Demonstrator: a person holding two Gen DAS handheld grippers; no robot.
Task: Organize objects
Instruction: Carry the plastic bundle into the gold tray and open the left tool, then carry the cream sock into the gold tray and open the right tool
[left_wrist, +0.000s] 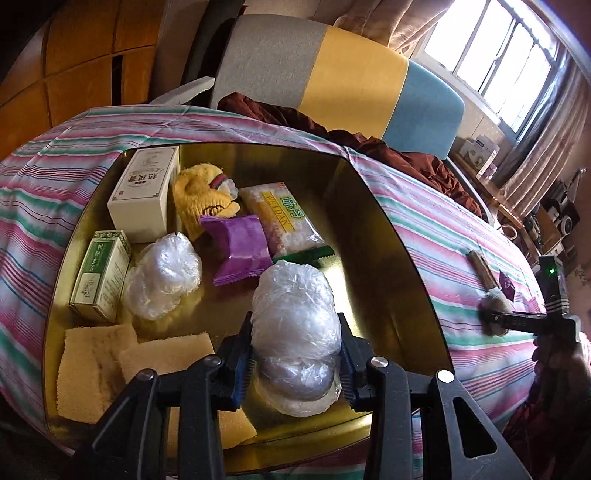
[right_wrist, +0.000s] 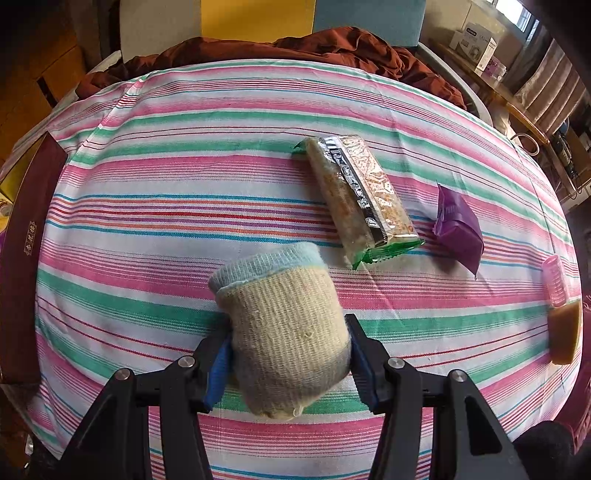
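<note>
Where the left wrist camera looks down into the gold-lined tin (left_wrist: 384, 236), the left gripper (left_wrist: 295, 354) has its fingers closed on a crinkled plastic-wrapped bundle (left_wrist: 295, 325), held over the tin's near end. A second plastic bundle (left_wrist: 162, 275) lies beside a green box (left_wrist: 101, 275) and a white box (left_wrist: 142, 192). Beyond them are a yellow knit item (left_wrist: 203, 199), a purple packet (left_wrist: 240, 247) and a yellow-labelled snack bag (left_wrist: 284, 218). Two yellow sponges (left_wrist: 92, 369) fill the near left corner.

Through the right wrist camera, the right gripper (right_wrist: 290, 354) has its fingers pressed against both sides of a rolled cream sock (right_wrist: 284, 332) with a pale blue cuff; whether it rests on the striped cloth (right_wrist: 147, 184) or is just above it is hard to tell. Farther off lie a foil snack pack (right_wrist: 362, 199), a purple wrapper (right_wrist: 458, 229) and, at the right edge, a pink roller (right_wrist: 554, 280).
</note>
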